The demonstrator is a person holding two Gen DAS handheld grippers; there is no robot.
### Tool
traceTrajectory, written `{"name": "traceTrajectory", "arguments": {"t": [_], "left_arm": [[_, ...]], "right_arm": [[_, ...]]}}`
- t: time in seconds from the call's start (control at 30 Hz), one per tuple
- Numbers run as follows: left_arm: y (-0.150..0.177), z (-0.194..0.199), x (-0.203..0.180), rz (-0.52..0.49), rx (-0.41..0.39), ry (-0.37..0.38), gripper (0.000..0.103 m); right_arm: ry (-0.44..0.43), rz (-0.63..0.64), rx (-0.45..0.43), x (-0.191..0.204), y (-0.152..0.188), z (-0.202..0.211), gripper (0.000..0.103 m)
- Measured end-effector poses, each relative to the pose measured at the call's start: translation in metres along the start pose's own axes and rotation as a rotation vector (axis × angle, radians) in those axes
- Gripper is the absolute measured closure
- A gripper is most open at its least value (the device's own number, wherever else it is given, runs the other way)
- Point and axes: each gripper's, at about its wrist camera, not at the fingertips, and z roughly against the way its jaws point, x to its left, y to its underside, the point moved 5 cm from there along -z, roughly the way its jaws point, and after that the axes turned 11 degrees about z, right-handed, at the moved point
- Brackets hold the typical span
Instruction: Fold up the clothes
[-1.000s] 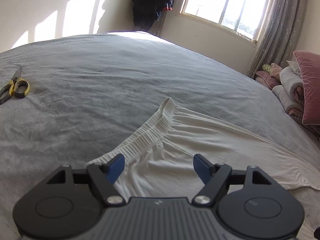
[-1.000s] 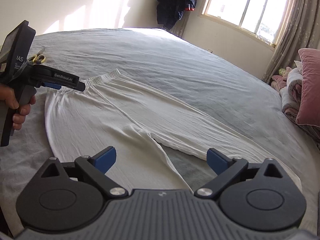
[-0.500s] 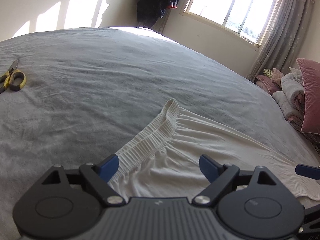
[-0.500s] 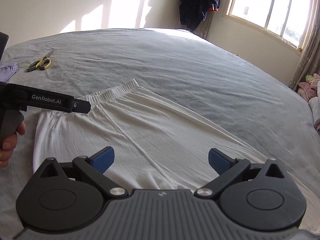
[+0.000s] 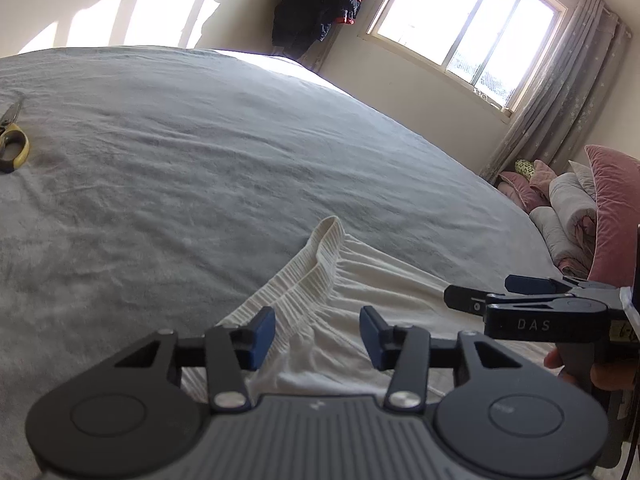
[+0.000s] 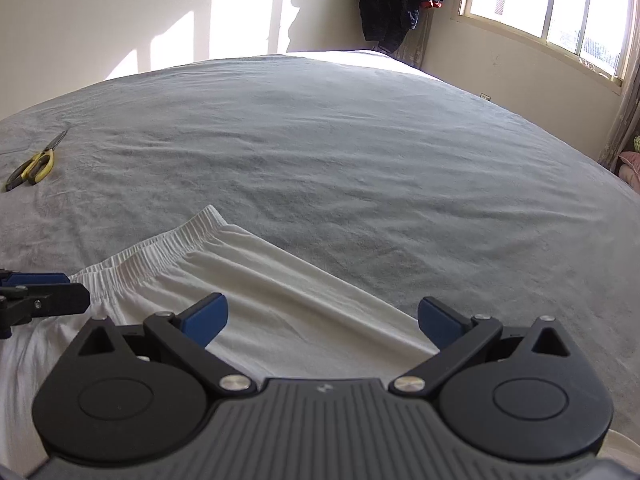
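Grey bedding (image 5: pixel 224 184) covers the wide bed in my left view, and the white trousers (image 5: pixel 360 292) lie flat on it, waistband (image 5: pixel 296 276) toward me. My left gripper (image 5: pixel 317 334) hangs over this waistband with fingers half apart, holding nothing. I think I should lower it and pinch both layers of the elastic together. The right gripper (image 5: pixel 476 294) comes in from the side.

From the right view, the right gripper (image 6: pixel 322 318) is wide open above the trousers (image 6: pixel 280 304), gripping nothing. Scissors (image 6: pixel 34 166) lie well apart.
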Motion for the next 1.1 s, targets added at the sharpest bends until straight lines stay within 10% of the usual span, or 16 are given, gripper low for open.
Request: {"name": "traceTrajectory", "arguments": {"t": [0.2,0.5,0.67,0.8,1.1], "left_arm": [[-0.001,-0.008,0.005,0.019,0.036,-0.023,0.083],[0.001,-0.018,0.007,-0.016,0.058,-0.085,0.086],[0.000,-0.022,0.011,-0.033,0.056,-0.121,0.101],[-0.003,-0.025,0.019,0.001,0.073,-0.097,0.100],[-0.006,-0.029,0.026,0.059,0.091,-0.070,0.100]], "right_arm": [[-0.021,-0.023,0.032,-0.006,-0.011,-0.037,0.000],[-0.041,-0.036,0.101,0.009,-0.006,-0.073,0.005],[-0.096,-0.071,0.076,0.012,-0.008,-0.064,0.042],[-0.107,-0.043,0.075,0.023,-0.015,-0.055,0.095],[-0.011,0.060,-0.013,0.029,-0.031,-0.005,0.097]]}}
